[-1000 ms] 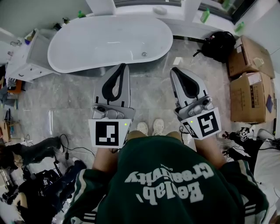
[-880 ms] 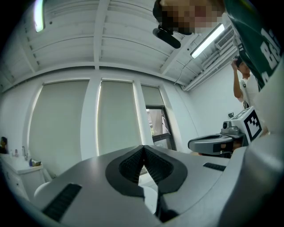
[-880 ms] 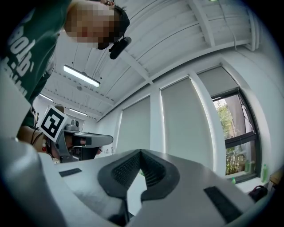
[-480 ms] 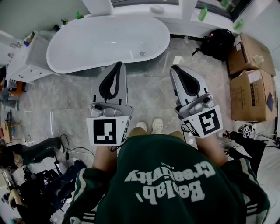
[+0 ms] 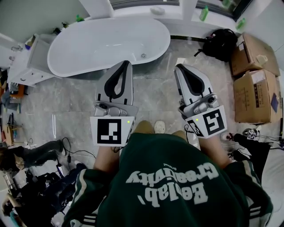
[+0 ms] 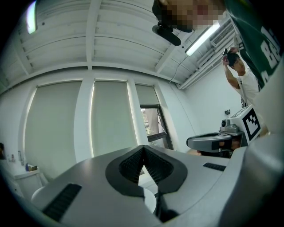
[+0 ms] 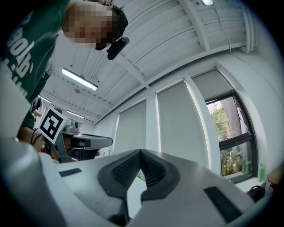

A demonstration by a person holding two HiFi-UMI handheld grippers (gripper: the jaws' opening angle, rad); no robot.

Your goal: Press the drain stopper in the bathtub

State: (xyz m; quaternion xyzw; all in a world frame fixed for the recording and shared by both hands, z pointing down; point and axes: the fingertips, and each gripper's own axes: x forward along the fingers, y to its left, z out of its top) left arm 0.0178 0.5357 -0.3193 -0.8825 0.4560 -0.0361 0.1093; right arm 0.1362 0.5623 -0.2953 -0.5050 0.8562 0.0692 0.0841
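In the head view a white oval bathtub (image 5: 106, 44) stands ahead of the person, with the small round drain stopper (image 5: 143, 56) on its floor near the right end. My left gripper (image 5: 126, 63) is held in front of the body, its tips just short of the tub's near rim, jaws shut and empty. To its right my right gripper (image 5: 179, 67) is also shut with nothing in it, over the marble floor. Both gripper views point up at the ceiling and windows; the left gripper (image 6: 143, 148) and right gripper (image 7: 140, 153) show tips touching.
A white cabinet (image 5: 26, 62) stands left of the tub. A black backpack (image 5: 220, 44) and cardboard boxes (image 5: 254, 84) lie at the right. Cables and dark gear (image 5: 40, 177) clutter the lower left. Green bottles (image 5: 204, 13) sit on the window ledge.
The tub and floor have shifted slightly in the head view as the person moves toward the tub; both grippers stay shut in front of the body.
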